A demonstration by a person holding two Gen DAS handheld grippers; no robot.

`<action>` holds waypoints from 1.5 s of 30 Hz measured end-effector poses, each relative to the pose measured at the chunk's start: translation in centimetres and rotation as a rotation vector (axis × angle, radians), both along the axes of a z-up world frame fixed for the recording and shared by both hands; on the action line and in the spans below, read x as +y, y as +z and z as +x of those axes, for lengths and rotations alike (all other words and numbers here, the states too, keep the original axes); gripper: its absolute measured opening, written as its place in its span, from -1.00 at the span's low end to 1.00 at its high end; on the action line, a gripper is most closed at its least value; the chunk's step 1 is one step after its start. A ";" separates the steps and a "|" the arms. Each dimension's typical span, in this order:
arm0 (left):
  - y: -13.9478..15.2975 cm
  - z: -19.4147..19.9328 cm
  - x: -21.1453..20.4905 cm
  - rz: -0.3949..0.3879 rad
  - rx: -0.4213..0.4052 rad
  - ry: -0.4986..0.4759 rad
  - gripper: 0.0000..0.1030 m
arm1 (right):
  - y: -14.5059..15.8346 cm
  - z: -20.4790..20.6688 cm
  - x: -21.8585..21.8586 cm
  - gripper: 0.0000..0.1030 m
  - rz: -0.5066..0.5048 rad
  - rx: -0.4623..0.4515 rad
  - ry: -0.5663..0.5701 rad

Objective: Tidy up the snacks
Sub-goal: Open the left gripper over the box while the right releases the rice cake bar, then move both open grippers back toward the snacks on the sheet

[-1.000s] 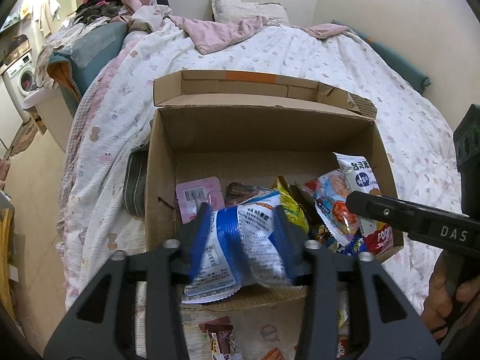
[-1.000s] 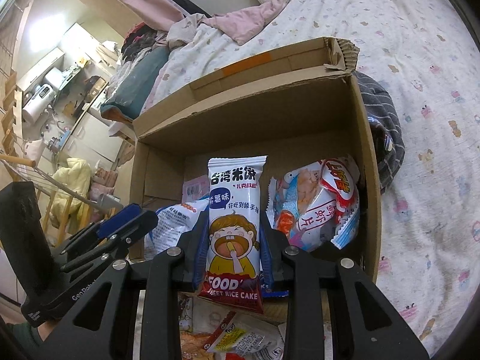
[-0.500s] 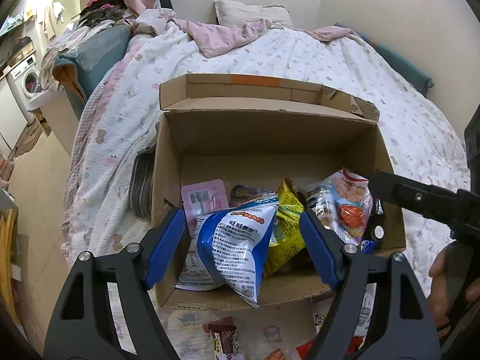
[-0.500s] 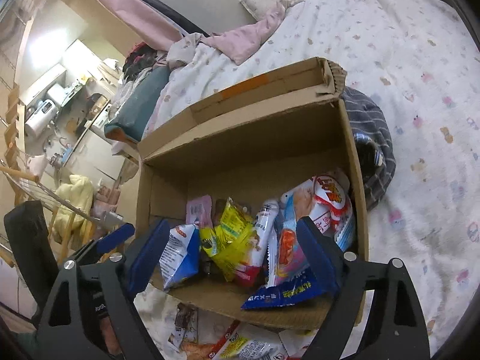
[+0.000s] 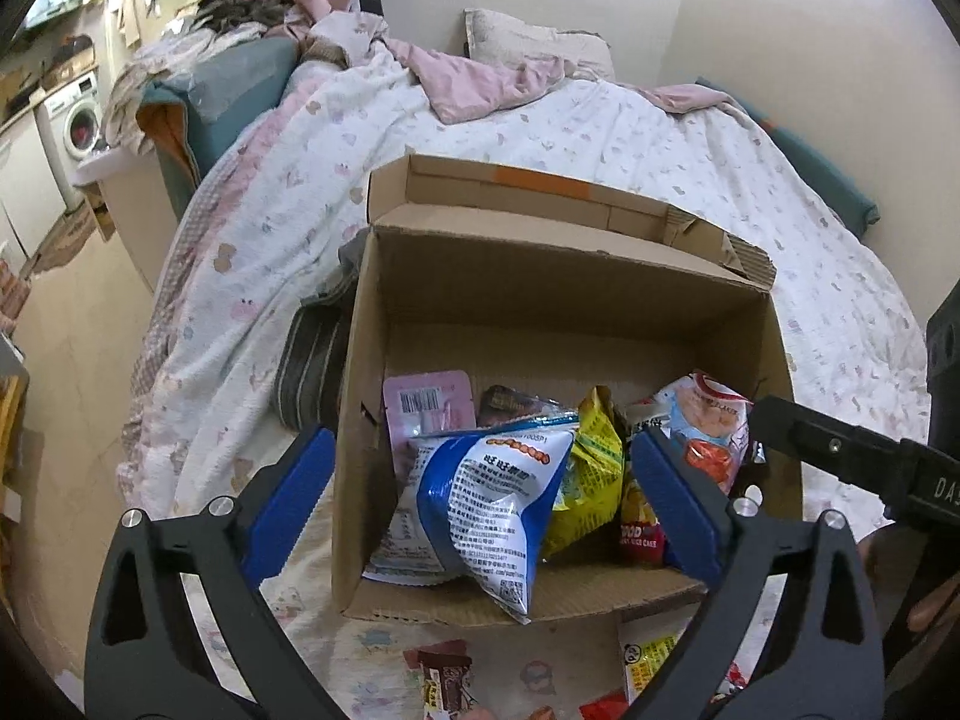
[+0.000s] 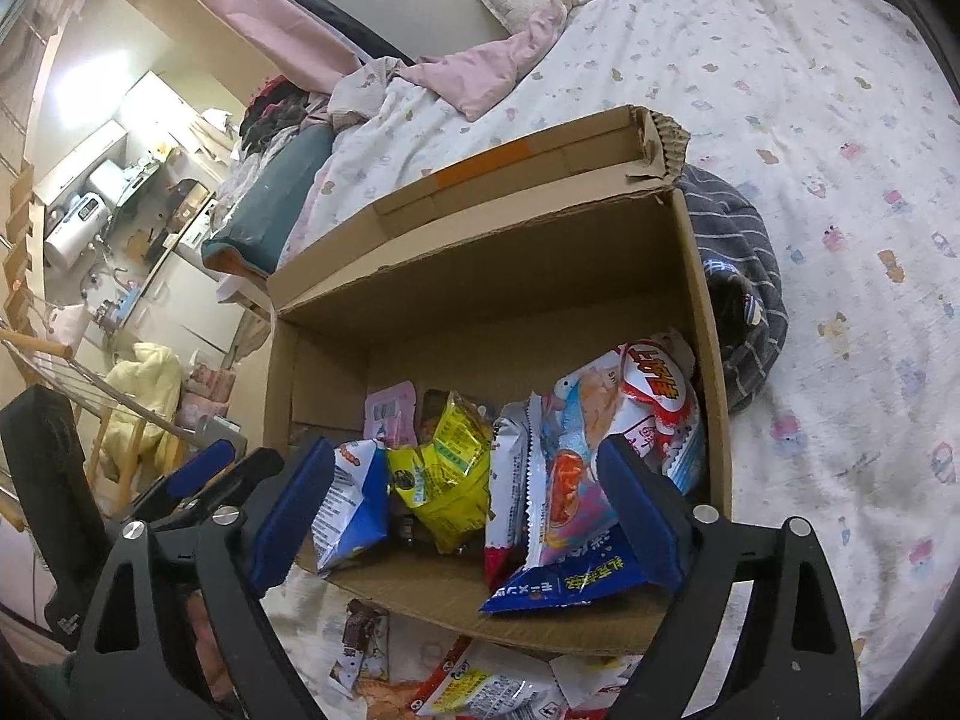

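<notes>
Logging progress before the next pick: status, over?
Left gripper open, empty. Right gripper open, empty. Blue-white snack bag lies in the brown cardboard box. More packets loose on the bedsheet.

Box back half free (snack packets crowd front)

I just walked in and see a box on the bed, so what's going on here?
Someone is packing snacks into a cardboard box on the bed. The left gripper and the right gripper are open and empty in front of it. A blue and white bag and other packets lie inside; a few packets remain outside.
</notes>
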State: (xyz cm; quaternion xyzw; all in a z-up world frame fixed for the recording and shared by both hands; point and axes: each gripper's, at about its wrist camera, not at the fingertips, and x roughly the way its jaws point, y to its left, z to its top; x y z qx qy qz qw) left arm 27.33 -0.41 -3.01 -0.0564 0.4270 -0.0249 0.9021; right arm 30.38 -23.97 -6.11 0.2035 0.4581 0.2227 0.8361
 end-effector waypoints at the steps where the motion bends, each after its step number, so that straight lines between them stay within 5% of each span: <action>1: 0.0 0.0 0.1 -0.006 0.000 -0.002 0.90 | 0.1 -0.1 0.0 0.87 -0.004 -0.005 0.000; 19: 2.2 -6.2 0.6 0.058 -0.039 -0.010 0.90 | 2.7 -6.2 -2.4 0.88 -0.026 -0.045 -0.033; 30: 1.7 -10.6 1.0 0.058 -0.003 -0.004 0.90 | 0.6 -10.3 -3.9 0.88 -0.020 0.070 -0.037; 45: 0.3 -12.4 2.0 0.073 0.041 0.011 0.90 | -2.6 -13.4 -7.6 0.89 -0.144 0.190 -0.088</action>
